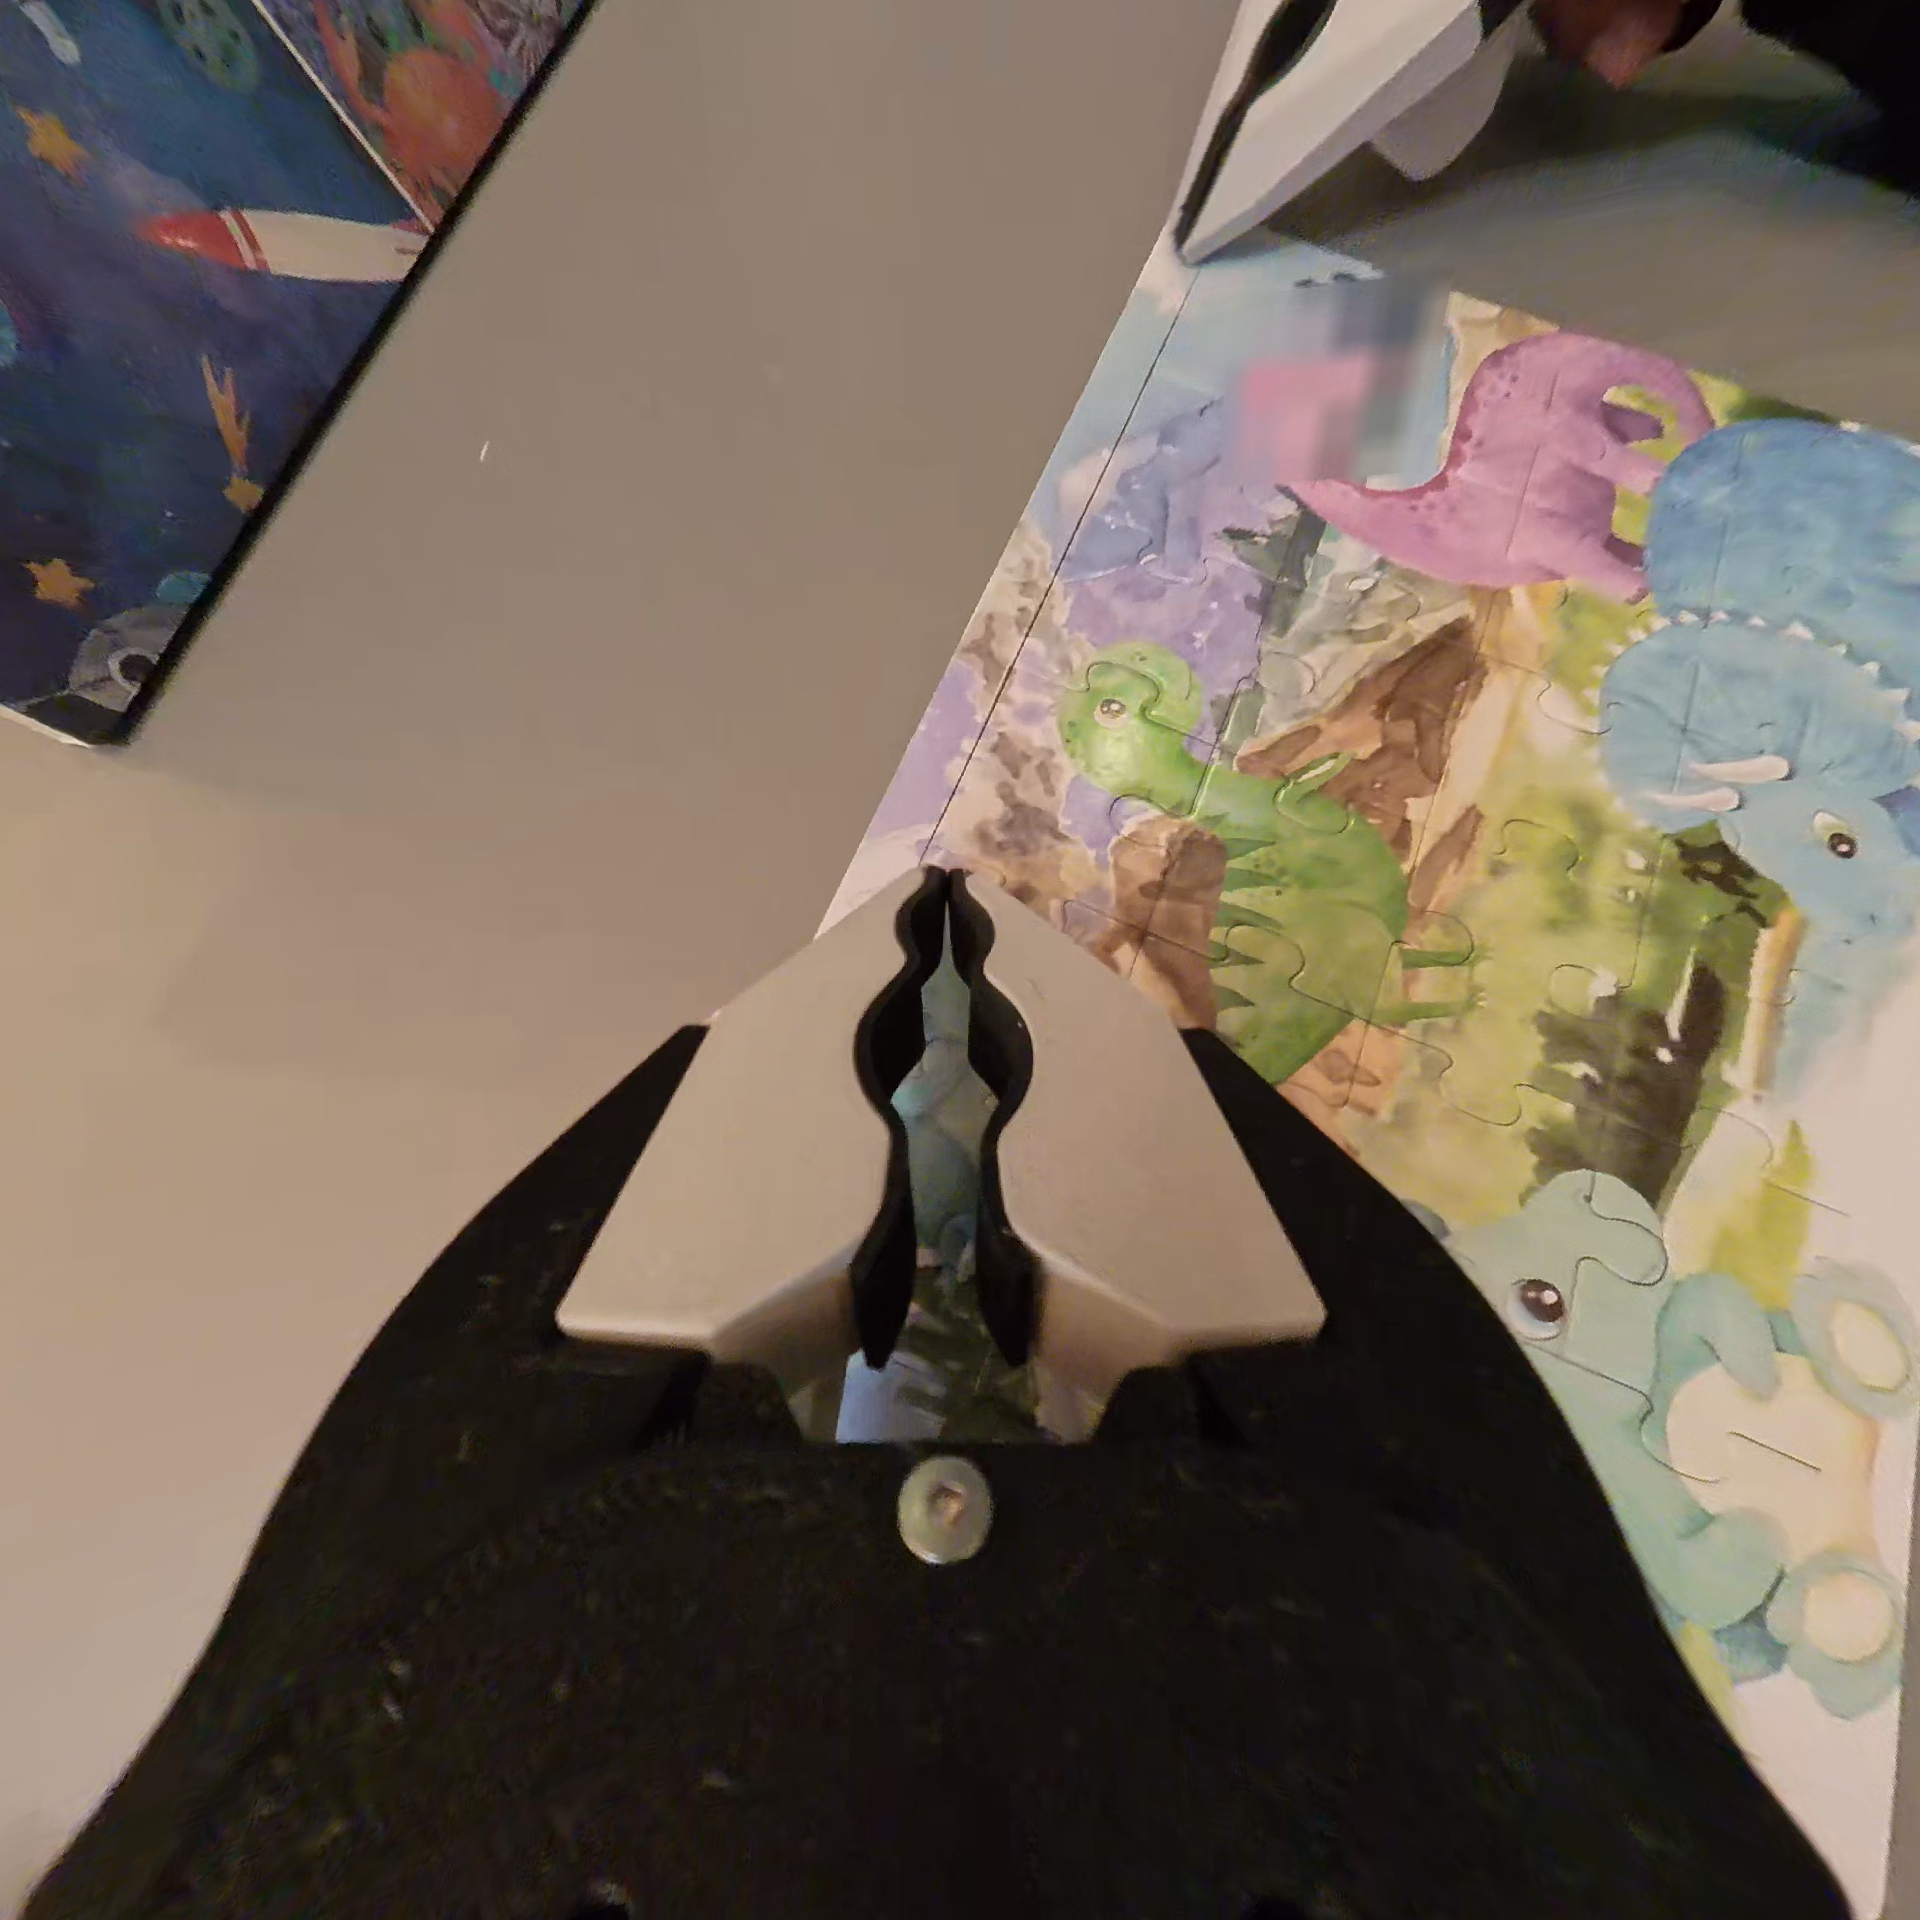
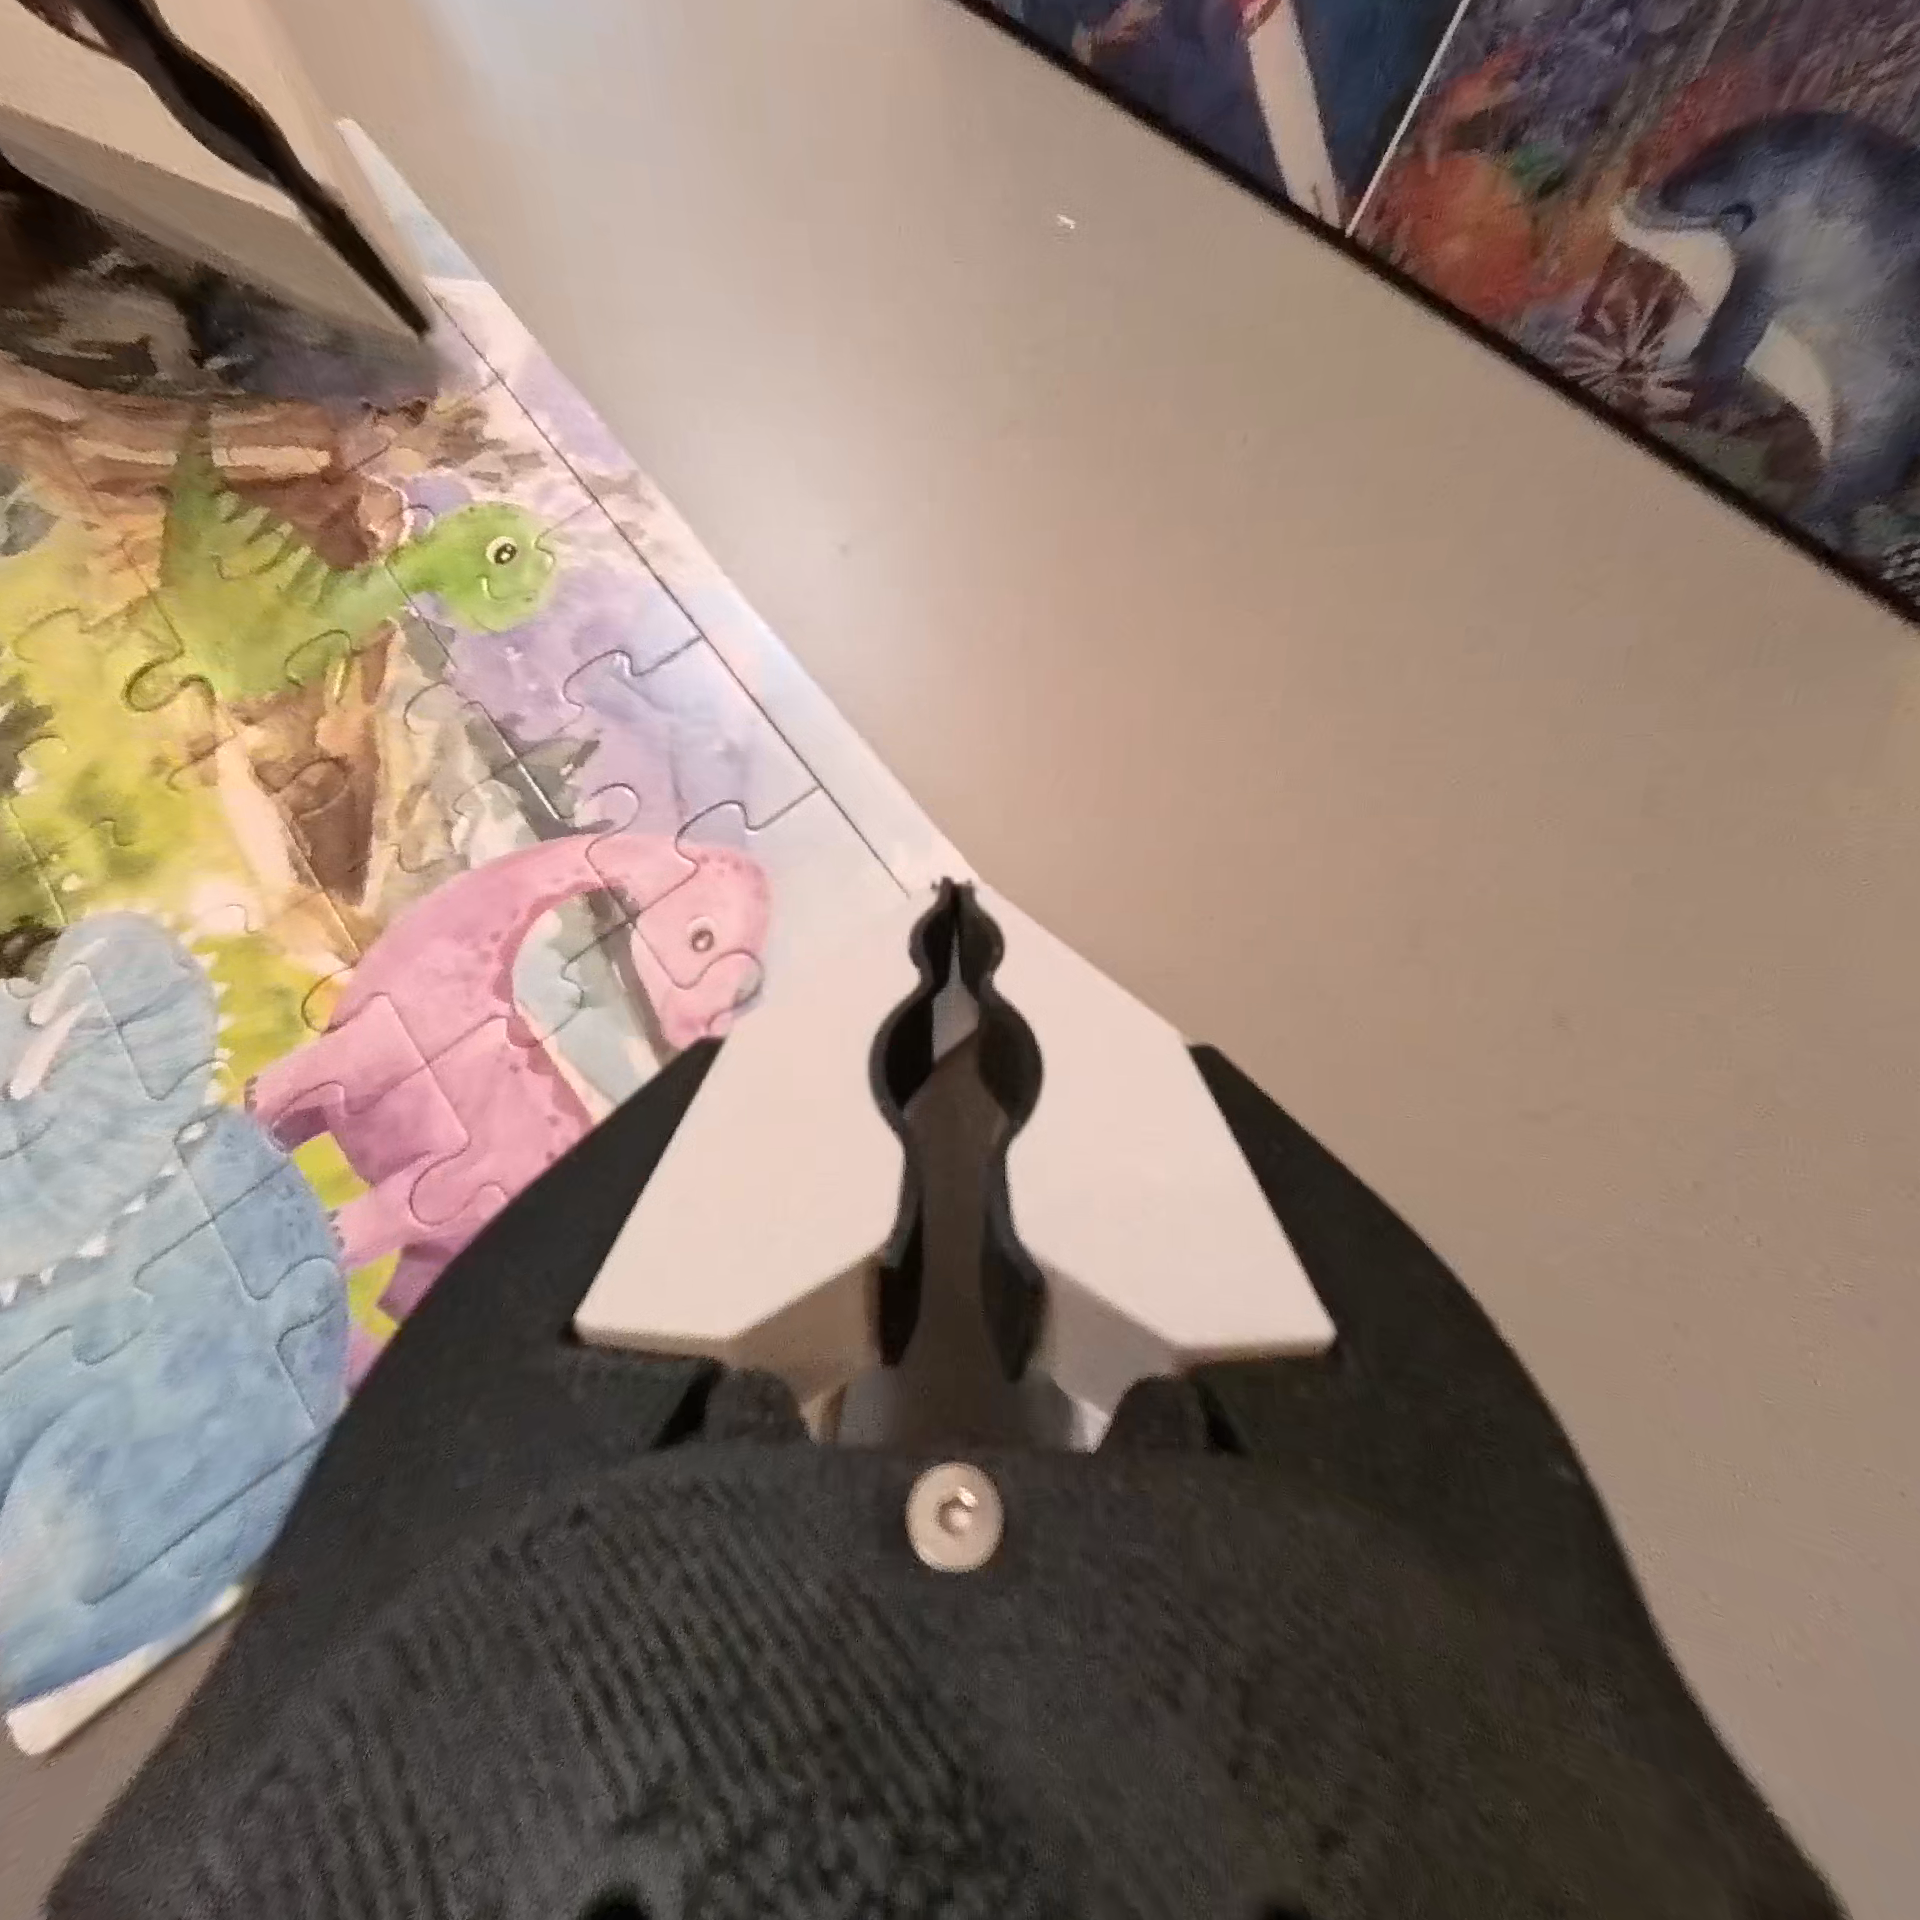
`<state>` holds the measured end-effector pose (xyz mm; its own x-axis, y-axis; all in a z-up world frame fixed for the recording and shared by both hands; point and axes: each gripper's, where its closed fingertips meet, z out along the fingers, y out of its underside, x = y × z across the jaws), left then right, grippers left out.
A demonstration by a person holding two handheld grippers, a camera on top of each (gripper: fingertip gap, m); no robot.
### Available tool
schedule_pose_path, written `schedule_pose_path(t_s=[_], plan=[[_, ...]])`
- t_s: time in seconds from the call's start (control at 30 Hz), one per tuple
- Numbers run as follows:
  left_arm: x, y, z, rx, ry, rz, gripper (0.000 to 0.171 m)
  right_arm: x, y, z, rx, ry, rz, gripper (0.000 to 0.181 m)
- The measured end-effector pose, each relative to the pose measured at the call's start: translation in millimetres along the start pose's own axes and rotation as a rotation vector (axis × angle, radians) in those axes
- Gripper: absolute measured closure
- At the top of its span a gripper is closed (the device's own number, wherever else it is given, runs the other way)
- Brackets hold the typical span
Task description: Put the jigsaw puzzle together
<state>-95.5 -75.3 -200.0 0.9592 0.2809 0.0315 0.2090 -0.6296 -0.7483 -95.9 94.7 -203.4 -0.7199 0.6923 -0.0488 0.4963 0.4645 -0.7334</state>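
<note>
Left gripper [image 1: 948, 883], black body with grey wedge fingers and wavy black pads: jaws closed tip to tip, nothing between them. The tips rest at the pale border of the puzzle, at its edge nearest the bare counter.

Right gripper [image 2: 954, 896], same make: jaws closed, tips together, nothing held. The tips sit at the puzzle's pale border, near the pink dinosaur's head.

Flat cardboard jigsaw puzzle with watercolour dinosaurs in green, pink-purple, blue and teal [image 1: 1455, 852]: lies flat on the counter, right of the left jaws and left of the right jaws [image 2: 343, 790]. The visible pieces are interlocked.

Plain beige-grey counter [image 1: 644, 499]: bare stretch ahead of both pairs of jaws.

Dark-edged printed picture panel with a rocket, stars and orange creature on deep blue [image 1: 156, 343]: far ahead and left of the left jaws, well apart from the puzzle; ahead and right of the right jaws [image 2: 1662, 239].
</note>
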Motion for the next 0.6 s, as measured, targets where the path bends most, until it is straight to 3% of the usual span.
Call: schedule_pose_path(t_s=[0.13,0.23,0.47,0.6], plan=[[9.4,-0.8,4.2,-0.005,0.050,-0.019,0.171,-17.9,-12.4,7.6,0.056,0.006,-0.058,0.181],[9.8,2.9,7.9,-0.033,0.043,-0.015,0.171,-25.3,-9.9,15.0,0.019,0.036,-0.138,0.180],[-22.1,7.7,-13.4,-0.039,-0.098,-0.097,0.170,-21.7,-8.1,12.3,0.041,-0.023,-0.064,0.172],[-38.9,9.4,-39.2,0.058,-0.215,-0.218,0.159,-5.0,-2.2,0.4,0.061,0.009,-0.031,0.165]])
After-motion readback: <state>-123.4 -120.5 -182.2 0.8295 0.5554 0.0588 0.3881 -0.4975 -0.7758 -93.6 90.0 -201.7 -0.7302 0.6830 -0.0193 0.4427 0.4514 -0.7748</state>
